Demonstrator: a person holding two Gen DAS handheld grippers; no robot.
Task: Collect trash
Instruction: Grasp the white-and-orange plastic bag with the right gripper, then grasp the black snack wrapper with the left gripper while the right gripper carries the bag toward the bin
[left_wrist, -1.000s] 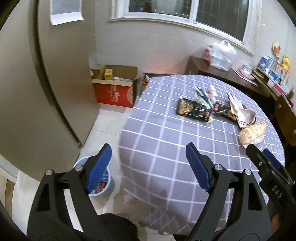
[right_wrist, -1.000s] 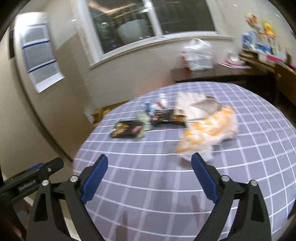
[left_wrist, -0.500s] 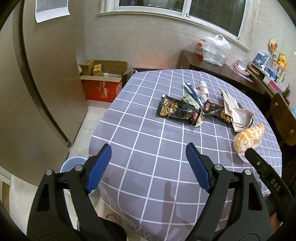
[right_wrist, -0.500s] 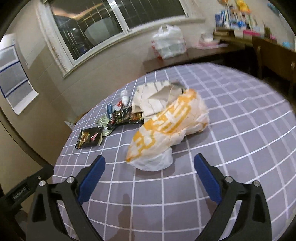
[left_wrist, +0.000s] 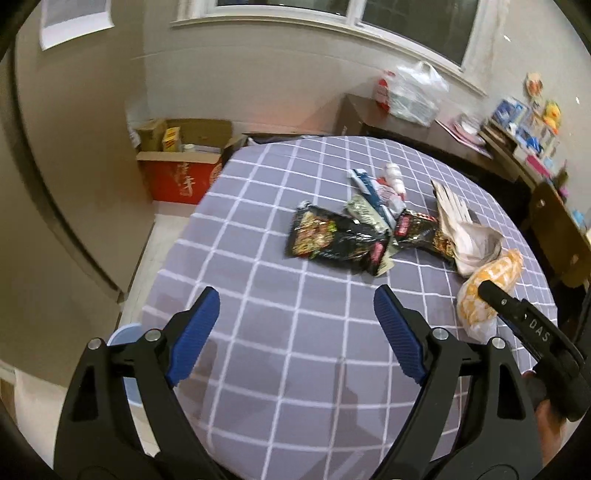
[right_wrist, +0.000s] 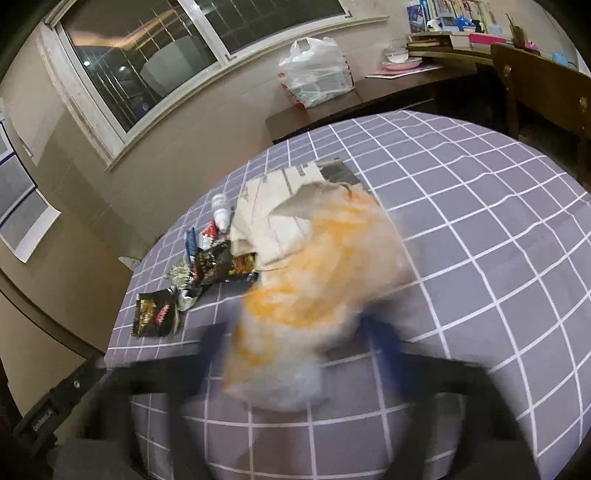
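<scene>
The right hand-held gripper is closing around the orange-and-white bag near the bench's right edge; blur hides whether its pads touch. The left hand-held gripper hangs spread over bare checked cloth at the near rim. Black snack wrappers lie mid-bench, well clear of every edge.

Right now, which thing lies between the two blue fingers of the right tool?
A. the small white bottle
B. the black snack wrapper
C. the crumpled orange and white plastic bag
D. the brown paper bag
C: the right wrist view shows the crumpled orange and white plastic bag between the closing jaws of the right tool.
</scene>
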